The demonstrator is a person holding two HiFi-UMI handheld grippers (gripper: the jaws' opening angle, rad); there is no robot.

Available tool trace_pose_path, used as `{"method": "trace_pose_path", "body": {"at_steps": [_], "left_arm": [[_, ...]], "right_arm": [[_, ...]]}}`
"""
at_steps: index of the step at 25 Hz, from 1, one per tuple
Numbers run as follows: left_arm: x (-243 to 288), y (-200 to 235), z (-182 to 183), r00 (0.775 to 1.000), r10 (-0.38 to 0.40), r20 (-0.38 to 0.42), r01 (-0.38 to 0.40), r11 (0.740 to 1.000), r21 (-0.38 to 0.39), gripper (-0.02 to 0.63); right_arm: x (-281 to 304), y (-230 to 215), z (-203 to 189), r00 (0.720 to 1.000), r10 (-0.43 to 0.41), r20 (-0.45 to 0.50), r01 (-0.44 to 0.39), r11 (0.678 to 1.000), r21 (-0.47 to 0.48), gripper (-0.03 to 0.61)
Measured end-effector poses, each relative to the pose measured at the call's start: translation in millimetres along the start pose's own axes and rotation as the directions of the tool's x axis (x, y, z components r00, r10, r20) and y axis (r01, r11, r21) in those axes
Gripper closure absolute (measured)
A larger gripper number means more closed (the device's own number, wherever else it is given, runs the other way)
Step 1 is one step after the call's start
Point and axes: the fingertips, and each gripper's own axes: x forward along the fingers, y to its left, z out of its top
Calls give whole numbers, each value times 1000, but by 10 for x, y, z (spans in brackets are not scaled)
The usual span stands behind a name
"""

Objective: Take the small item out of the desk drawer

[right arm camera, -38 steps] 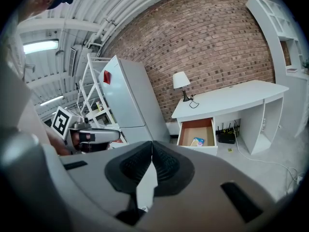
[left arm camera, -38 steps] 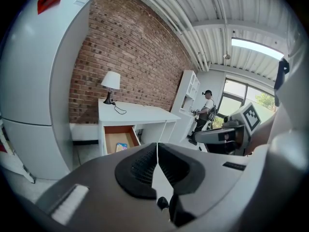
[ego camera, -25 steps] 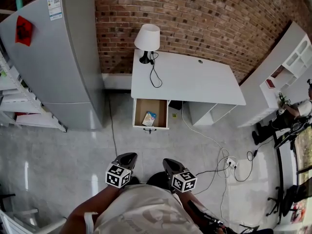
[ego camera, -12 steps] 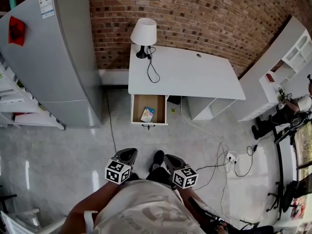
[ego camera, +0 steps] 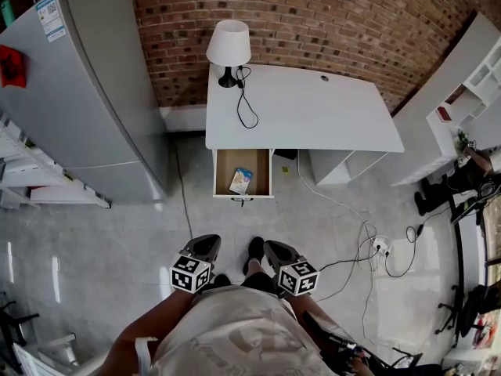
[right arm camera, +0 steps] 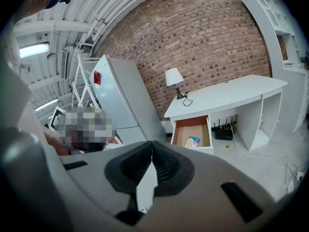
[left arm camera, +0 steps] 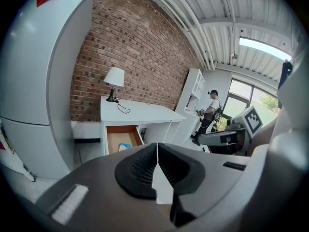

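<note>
Place: home-office room set up inside an industrial hall
Wall: bare brick wall (ego camera: 313,22), 12 o'clock
Furniture: white surface (ego camera: 313,120) with lamp (ego camera: 228,45), 12 o'clock; fridge (ego camera: 78,108), 10 o'clock; shelving (ego camera: 462,92), 2 o'clock
Ceiling: corrugated metal ceiling (left arm camera: 241,13), exposed pipes (left arm camera: 188,18)

The person holds both grippers low and close to the body, side by side. The left gripper (ego camera: 205,245) and right gripper (ego camera: 275,249) both have their jaws pressed together, empty, tilted slightly downward.
</note>
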Motion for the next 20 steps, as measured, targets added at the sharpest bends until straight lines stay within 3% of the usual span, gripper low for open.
{"method": "trace_pose_path", "body": {"at_steps": [6,20], "left_arm": [[301,67,89,999,8,-35,-8,1000,3,601],[1372,125,625,995,39,-91,-38,999,18,601]], "right_arm": [[152,-334,65,1000,1,-14,0,999,33,572],[480,-1309,655,1000,17,-13,-16,999,38,572]]}}
